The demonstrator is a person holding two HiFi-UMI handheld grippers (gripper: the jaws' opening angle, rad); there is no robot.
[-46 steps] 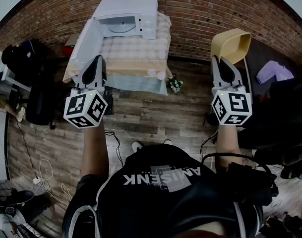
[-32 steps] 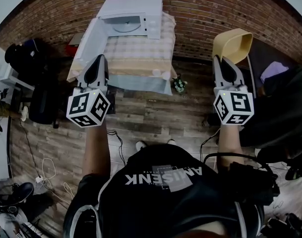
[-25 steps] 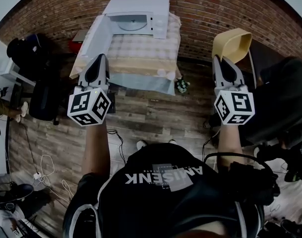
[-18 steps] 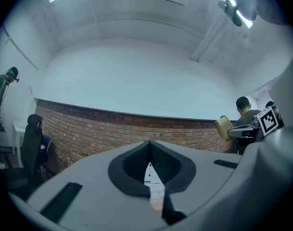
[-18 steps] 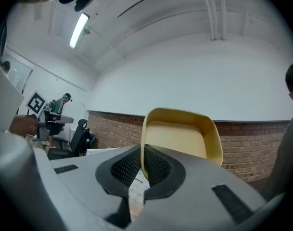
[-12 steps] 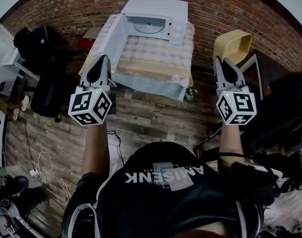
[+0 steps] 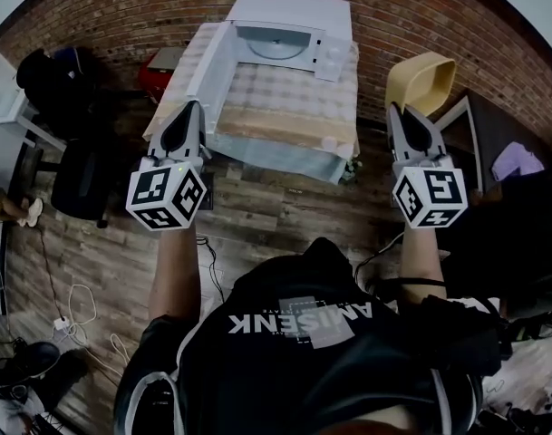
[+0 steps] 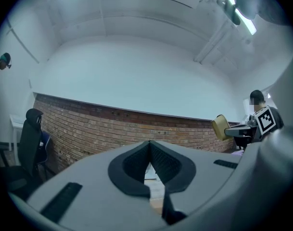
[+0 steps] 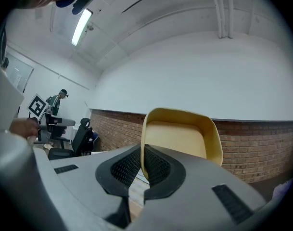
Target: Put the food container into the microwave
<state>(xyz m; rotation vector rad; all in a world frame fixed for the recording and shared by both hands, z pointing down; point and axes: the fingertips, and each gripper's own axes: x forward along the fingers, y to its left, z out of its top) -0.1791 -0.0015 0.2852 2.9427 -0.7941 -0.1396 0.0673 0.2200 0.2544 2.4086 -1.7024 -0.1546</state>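
Closest in, the person's black shirt (image 7: 303, 333) fills the bottom of the head view, both forearms stretched out level over the grey wood-plank floor (image 7: 257, 216). The left gripper (image 8: 149, 146) is clenched on nothing, its ribbed black pads meeting tip to tip. The right gripper (image 9: 142, 150) is clamped on the rim of the food container (image 9: 177, 134), a pale yellow, smooth-walled tub with rounded corners, tipped up so its hollow faces back at the camera. The grips match those of nearly two seconds back. What has shifted is the scene ahead: the table (image 7: 285, 98), with its checked cloth, has slid from left of centre to the middle, and the microwave (image 7: 289, 25) now sits almost between the two grippers. It is a white box on the table's far end, its door (image 7: 208, 57) swung wide to the left, the round turntable showing inside. The container is still well short of it, off to the right beyond the table's edge. Only the right gripper view shows the rim pinched between the pads; only the left gripper view catches the container from the side, beside the right marker cube (image 8: 265, 120). Farthest off, a rough red-brick wall (image 7: 421, 16) under smooth white plaster.
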